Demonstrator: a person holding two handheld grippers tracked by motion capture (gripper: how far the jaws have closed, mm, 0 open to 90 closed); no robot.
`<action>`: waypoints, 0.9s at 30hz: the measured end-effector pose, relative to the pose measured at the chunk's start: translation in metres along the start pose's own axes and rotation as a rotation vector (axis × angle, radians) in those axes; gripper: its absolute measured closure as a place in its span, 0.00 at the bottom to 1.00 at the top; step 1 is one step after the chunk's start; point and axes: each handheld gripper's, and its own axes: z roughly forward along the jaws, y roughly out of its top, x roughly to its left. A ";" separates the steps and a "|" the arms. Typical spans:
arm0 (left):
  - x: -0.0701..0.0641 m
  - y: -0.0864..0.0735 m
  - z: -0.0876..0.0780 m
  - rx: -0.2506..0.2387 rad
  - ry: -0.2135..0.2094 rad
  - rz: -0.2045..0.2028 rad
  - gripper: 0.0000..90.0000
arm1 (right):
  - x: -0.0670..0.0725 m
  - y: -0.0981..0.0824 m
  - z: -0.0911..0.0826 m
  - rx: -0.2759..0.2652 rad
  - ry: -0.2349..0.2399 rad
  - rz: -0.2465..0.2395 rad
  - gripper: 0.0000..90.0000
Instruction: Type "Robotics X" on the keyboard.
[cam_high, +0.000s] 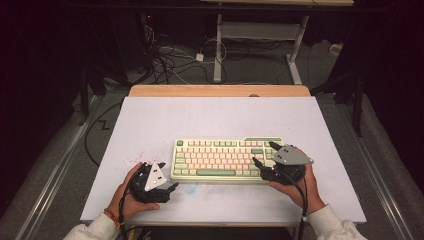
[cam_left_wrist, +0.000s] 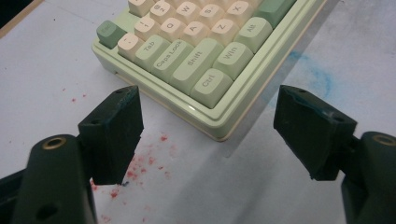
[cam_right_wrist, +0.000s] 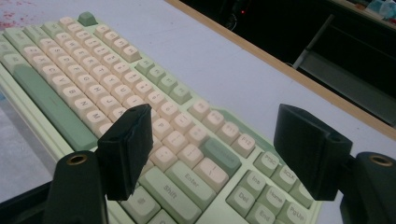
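A pale green keyboard (cam_high: 227, 160) with cream keys lies flat near the front middle of the white surface (cam_high: 210, 115), its long side across the person's view; the right gripper (cam_high: 266, 155) hovers over the keyboard's right end, above the Enter and navigation keys, with its jaws spread wide and nothing between them; the left gripper (cam_high: 171, 190) rests low just beside the keyboard's near left corner, jaws also wide apart and empty, not touching the case; in the left gripper view the Ctrl key (cam_left_wrist: 211, 87) sits at that corner; red specks (cam_left_wrist: 140, 163) and a faint blue smear (cam_left_wrist: 308, 74) mark the surface near the keyboard.
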 end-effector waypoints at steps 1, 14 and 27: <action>0.000 0.000 0.000 0.002 -0.001 -0.006 0.25 | 0.000 -0.003 -0.004 -0.003 -0.006 -0.005 0.31; 0.003 0.004 -0.007 -0.025 -0.001 -0.016 0.48 | 0.001 -0.029 -0.021 0.016 0.000 0.016 0.28; 0.008 0.014 -0.007 -0.006 -0.071 -0.024 0.93 | 0.009 -0.048 -0.027 0.057 0.006 0.000 0.27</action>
